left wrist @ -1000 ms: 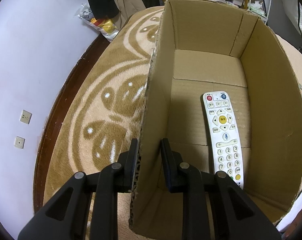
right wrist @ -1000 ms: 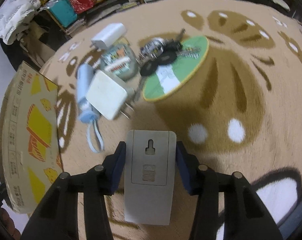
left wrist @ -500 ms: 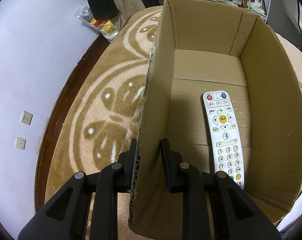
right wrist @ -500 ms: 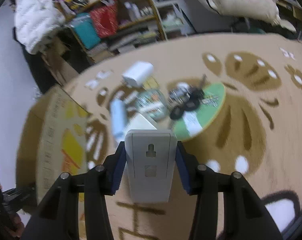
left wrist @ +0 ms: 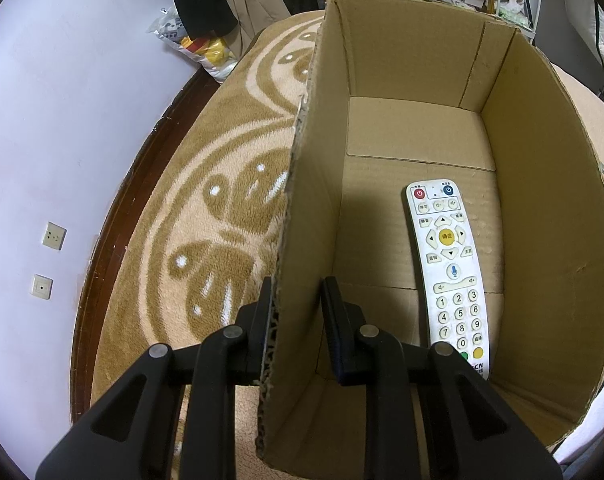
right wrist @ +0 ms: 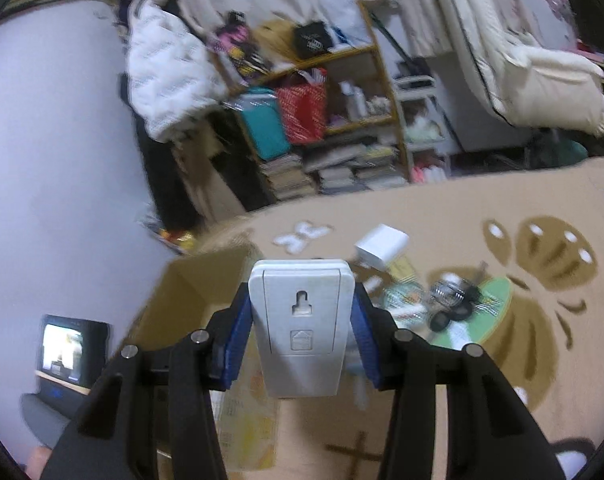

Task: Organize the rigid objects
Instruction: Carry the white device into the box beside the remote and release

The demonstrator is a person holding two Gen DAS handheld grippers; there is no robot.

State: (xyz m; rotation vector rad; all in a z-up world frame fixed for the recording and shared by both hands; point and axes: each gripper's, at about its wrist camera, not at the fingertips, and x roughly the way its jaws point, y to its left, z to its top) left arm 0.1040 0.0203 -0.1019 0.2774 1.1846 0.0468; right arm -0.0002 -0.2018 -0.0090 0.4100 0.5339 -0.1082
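Observation:
My left gripper (left wrist: pixel 298 284) is shut on the left wall of an open cardboard box (left wrist: pixel 541 200), one finger outside and one inside. A white remote control (left wrist: pixel 447 264) lies face up on the box floor. In the right wrist view, my right gripper (right wrist: pixel 301 296) is shut on a flat white device (right wrist: pixel 302 320), showing its back with a keyhole slot and a battery cover. It is held up in the air, with the box (right wrist: pixel 190 292) below and to the left. On the rug behind lie a white charger (right wrist: pixel 381 246), a bunch of keys (right wrist: pixel 449 296) and a green disc (right wrist: pixel 481 316).
The box stands on a tan patterned rug (left wrist: pixel 206 216) near a pale wall with two sockets (left wrist: pixel 54 236). A cluttered bookshelf (right wrist: pixel 321 120) and a hanging white jacket (right wrist: pixel 162 72) stand beyond the rug. A small lit screen (right wrist: pixel 68 344) sits at lower left.
My right gripper has risen and tilted up with the white device, so the view swung from the rug to the room and box. The left gripper has stayed still.

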